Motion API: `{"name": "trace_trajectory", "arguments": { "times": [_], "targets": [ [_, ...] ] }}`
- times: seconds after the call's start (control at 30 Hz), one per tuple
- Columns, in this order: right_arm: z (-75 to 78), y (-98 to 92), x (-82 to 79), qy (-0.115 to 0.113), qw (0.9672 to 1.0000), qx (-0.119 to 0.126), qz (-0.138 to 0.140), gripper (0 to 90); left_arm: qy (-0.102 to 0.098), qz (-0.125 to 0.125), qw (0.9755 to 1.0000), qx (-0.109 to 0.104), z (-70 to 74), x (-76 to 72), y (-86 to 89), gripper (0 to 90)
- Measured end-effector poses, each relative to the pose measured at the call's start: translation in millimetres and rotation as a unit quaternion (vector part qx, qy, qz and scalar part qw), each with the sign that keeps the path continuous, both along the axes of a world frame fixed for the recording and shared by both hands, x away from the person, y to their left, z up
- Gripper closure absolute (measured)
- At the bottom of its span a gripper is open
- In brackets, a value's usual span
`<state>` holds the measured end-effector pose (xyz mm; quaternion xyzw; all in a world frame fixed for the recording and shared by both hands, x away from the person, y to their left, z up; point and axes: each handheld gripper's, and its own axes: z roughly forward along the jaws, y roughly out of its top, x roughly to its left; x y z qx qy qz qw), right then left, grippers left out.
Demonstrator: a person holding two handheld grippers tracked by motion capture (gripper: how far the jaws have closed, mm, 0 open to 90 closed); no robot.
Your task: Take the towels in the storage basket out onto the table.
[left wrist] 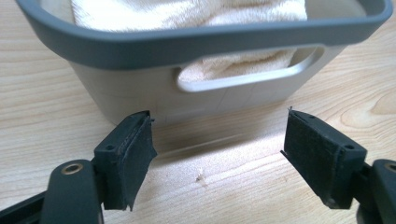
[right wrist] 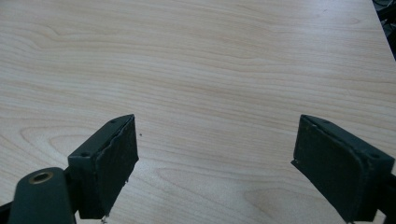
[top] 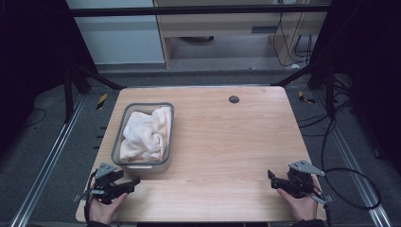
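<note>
Wooden table (top: 227,142) carries a grey basket (top: 124,126) of cream towels (top: 144,135) at near left. Left gripper (top: 134,182) and right gripper (top: 273,180) wait wide open, empty; nothing seems started.

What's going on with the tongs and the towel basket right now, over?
Left tongs open, just short of the grey basket. Right tongs open over bare table. Cream towel bunched inside the basket. Nothing in the way.

floor: grey carpet (top: 42,142); table: light wood (top: 227,142); rear: wooden cabinet (top: 227,28); edges: dark frame (top: 198,10)
</note>
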<state>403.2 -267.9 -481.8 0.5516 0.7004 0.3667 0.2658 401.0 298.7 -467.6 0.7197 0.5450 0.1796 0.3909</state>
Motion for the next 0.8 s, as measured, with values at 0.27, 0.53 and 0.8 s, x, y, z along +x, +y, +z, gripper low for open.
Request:
{"name": "trace_trajectory", "arguments": {
  "times": [0.27,0.53,0.8],
  "targets": [
    [-1.9,-1.0,-0.1,0.007,1.0000,-0.005,0.003,12.1,-0.010,0.000,0.9999,-0.012,8.5,-2.1,2.8,24.9],
    [-3.3,-4.2,0.2,0.014,0.9999,-0.005,-0.004,11.4,-0.033,-0.003,0.9993,-0.020,21.8,-5.8,4.6,25.0],
    [-3.6,-4.0,0.3,0.016,0.9998,-0.004,-0.005,10.9,-0.047,-0.005,0.9986,-0.023,33.2,-6.2,4.7,24.8]
  ]
}}
